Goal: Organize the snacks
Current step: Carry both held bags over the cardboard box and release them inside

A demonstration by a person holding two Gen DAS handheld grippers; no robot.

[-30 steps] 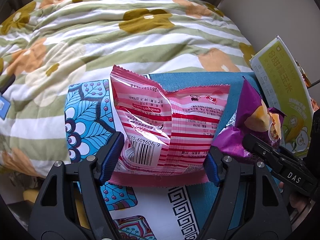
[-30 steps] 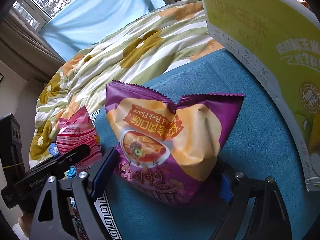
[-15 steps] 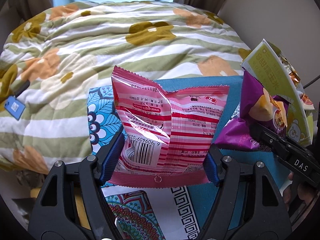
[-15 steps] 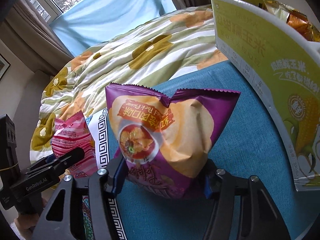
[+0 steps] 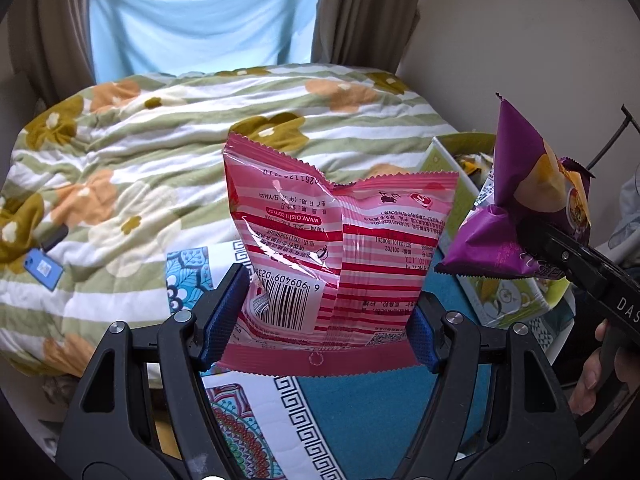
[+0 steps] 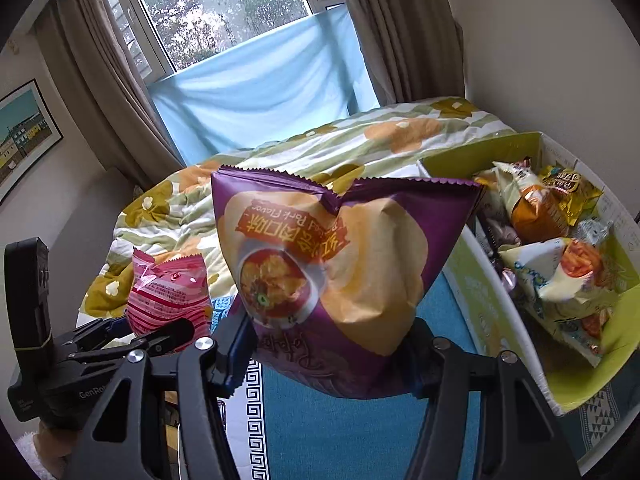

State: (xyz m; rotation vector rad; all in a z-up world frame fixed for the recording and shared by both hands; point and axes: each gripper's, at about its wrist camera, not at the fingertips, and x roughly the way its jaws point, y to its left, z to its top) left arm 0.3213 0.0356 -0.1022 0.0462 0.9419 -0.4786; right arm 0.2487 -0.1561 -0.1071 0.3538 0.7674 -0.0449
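Left gripper: clamped on the pink snack bag down near its bottom seal, blue pads pressing both sides, bag upright and off the table.
Right gripper: squeezing the purple chip bag by its lower edge, holding it up in the air too.
Where they are: pink bag sits to the left of the purple one, both over the teal patterned tablecloth.
Box: green cardboard box just right of the purple bag, already packed with other snack packets.
Background: floral quilt on the bed.
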